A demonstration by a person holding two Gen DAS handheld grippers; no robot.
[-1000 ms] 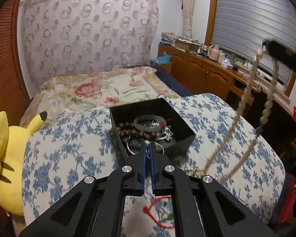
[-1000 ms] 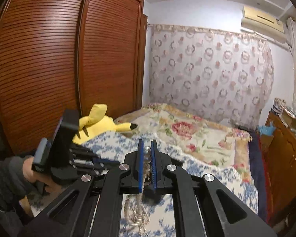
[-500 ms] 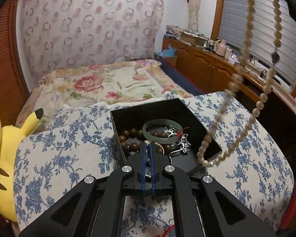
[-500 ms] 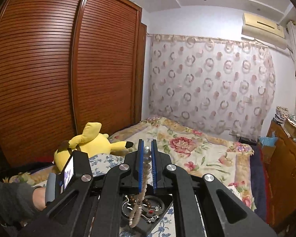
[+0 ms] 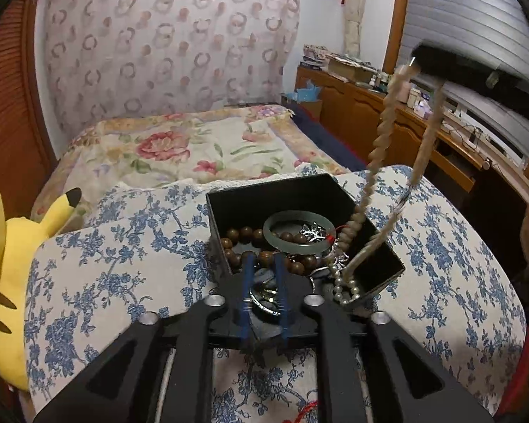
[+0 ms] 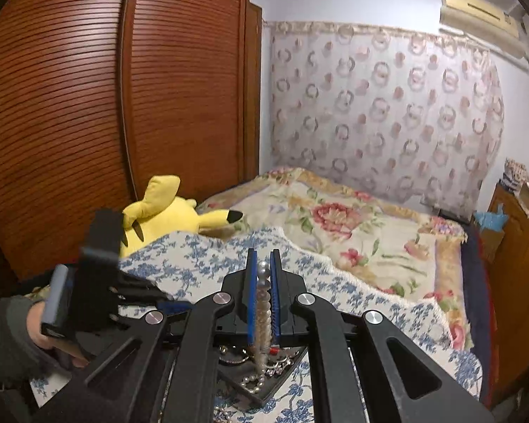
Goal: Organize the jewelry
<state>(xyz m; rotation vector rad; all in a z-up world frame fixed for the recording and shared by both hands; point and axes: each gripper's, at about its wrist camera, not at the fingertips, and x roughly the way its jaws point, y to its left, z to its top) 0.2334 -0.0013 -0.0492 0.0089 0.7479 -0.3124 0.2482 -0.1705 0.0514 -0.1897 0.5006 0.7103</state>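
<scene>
Bedroom scene: a pad covered in blue-and-white floral cloth (image 5: 116, 275) is set at the foot of a bed with a floral quilt (image 5: 194, 148); a louvred wooden wardrobe (image 6: 88, 105) and a yellow plush toy (image 6: 165, 211) are seen to the left.

A long strand of pale pearl-like beads (image 5: 381, 141) is hung doubled from the right gripper (image 6: 263, 275), whose jaws are clamped on it, one bead showing between the blue pads. Its lower end is already coiled in the near right corner of the open black square box (image 5: 299, 190); most of the strand is still in the air above, so this placement is judged partly done.

In the box are also seen a pale green jade-like bangle (image 5: 299, 229), a dark brown wooden bead bracelet (image 5: 236, 236) and a silver trinket (image 5: 314, 234). A red cord item (image 5: 306, 409) is left outside on the cloth, apparently still to be stowed.

The left gripper (image 5: 263, 271) is held over the near edge of the box, jaws opening; a dark ring-shaped piece (image 5: 264, 299) lies between the fingers, seemingly not pressed by the pads. Contact cannot be fully confirmed.
</scene>
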